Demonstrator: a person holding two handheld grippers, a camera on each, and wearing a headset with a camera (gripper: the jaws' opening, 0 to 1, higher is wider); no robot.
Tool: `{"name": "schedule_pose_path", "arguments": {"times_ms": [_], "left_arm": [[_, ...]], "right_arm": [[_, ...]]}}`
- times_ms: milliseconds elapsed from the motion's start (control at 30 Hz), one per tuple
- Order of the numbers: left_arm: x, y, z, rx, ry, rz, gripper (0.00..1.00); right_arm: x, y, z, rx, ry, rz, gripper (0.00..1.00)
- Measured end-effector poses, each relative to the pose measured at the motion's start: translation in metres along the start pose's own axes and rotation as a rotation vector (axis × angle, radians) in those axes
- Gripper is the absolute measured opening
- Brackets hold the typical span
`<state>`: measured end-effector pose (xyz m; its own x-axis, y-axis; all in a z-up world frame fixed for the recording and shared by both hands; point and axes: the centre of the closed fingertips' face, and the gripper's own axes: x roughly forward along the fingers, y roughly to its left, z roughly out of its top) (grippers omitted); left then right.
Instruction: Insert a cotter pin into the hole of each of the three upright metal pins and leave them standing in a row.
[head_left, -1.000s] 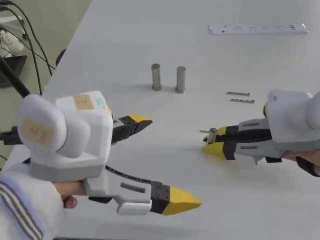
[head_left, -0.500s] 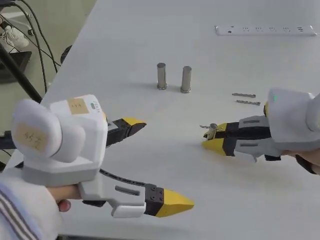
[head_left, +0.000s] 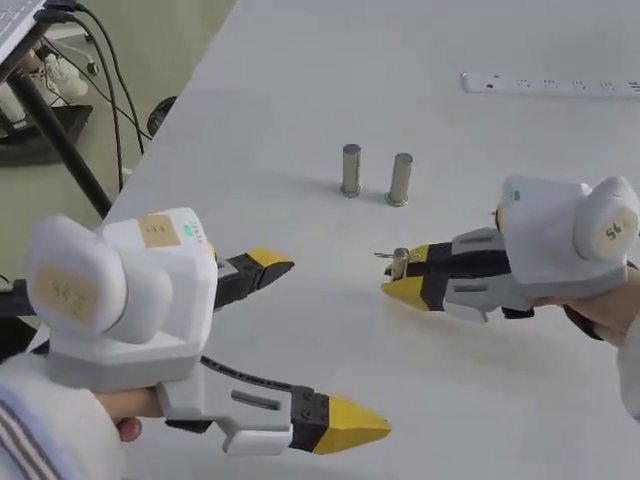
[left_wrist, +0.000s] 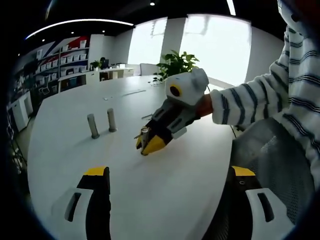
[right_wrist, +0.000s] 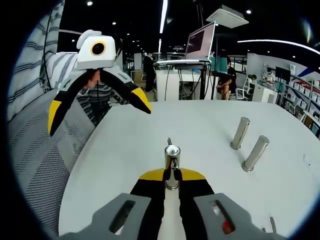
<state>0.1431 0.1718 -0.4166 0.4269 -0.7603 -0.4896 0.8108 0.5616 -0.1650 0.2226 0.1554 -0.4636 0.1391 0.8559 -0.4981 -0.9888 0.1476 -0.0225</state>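
Over the white table (head_left: 300, 100) our right claw (head_left: 398, 276) grips one silver metal pin (head_left: 399, 262), thin cotter pin (head_left: 384, 256) seemingly through it, left claw (head_left: 330, 345) gapes empty, two upright steel pins (head_left: 351, 170) stand bare, awaiting theirs.

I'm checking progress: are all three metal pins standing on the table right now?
No, two upright pins stand on the table, while the third pin is clamped in the right claw.

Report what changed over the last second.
The right gripper, still shut on a metal pin, carried it closer to the two standing pins, leftward in the head view. The left gripper stayed open and empty; the standing pins did not move. Nothing was taken or let go.
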Motion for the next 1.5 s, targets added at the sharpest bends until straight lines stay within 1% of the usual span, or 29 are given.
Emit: {"name": "schedule_pose_path", "arguments": {"times_ms": [100, 267, 533, 600, 700, 833, 1000, 1033, 1100, 1133, 1167, 1200, 1333, 1400, 1467, 1500], "left_arm": [[-0.002, 0.000, -0.003, -0.003, 0.010, 0.004, 0.98], [-0.005, 0.001, -0.007, -0.019, 0.012, 0.005, 0.98], [-0.006, 0.002, -0.010, -0.024, 0.019, 0.004, 0.97], [-0.005, 0.004, -0.010, -0.033, 0.019, 0.016, 0.98], [-0.006, 0.003, -0.010, -0.031, 0.017, 0.009, 0.98], [-0.006, 0.001, -0.012, -0.032, 0.021, 0.002, 0.98], [-0.004, -0.002, -0.016, -0.030, 0.033, -0.009, 0.98], [-0.004, -0.003, -0.016, -0.030, 0.032, -0.011, 0.98], [-0.004, -0.003, -0.016, -0.031, 0.030, -0.010, 0.98], [-0.004, -0.002, -0.015, -0.032, 0.029, -0.009, 0.98], [-0.004, -0.002, -0.015, -0.032, 0.028, -0.008, 0.98], [-0.005, -0.001, -0.015, -0.032, 0.027, -0.006, 0.98], [-0.006, 0.001, -0.013, -0.035, 0.024, 0.004, 0.98], [-0.007, 0.001, -0.012, -0.037, 0.020, 0.007, 0.98], [-0.008, 0.001, -0.010, -0.041, 0.012, 0.011, 0.98], [-0.009, 0.001, -0.008, -0.040, 0.006, 0.013, 0.98]], "right_arm": [[0.005, 0.001, 0.003, -0.006, -0.001, 0.008, 0.04], [0.009, 0.004, 0.004, -0.006, -0.009, 0.019, 0.04], [0.013, 0.007, 0.001, 0.002, -0.005, 0.022, 0.04], [0.014, 0.007, -0.001, 0.004, 0.001, 0.019, 0.04], [0.014, 0.008, -0.006, -0.001, 0.011, 0.016, 0.04], [0.015, 0.007, -0.007, 0.009, -0.007, 0.013, 0.04], [0.015, 0.006, -0.007, 0.015, -0.010, 0.009, 0.05], [0.015, 0.006, -0.008, 0.030, -0.008, 0.005, 0.05], [0.015, 0.003, -0.008, 0.036, -0.004, -0.009, 0.11], [0.015, 0.004, -0.010, 0.043, 0.001, -0.008, 0.14], [0.015, 0.005, -0.010, 0.063, 0.000, 0.001, 0.16], [0.015, 0.007, -0.010, 0.099, -0.002, 0.005, 0.16], [0.010, 0.008, -0.004, 0.101, -0.015, -0.006, 0.20], [0.005, 0.007, 0.003, 0.107, -0.031, -0.022, 0.23], [-0.003, 0.005, 0.010, 0.131, -0.050, -0.039, 0.27], [-0.010, 0.004, 0.015, 0.137, -0.068, -0.046, 0.29]]}}
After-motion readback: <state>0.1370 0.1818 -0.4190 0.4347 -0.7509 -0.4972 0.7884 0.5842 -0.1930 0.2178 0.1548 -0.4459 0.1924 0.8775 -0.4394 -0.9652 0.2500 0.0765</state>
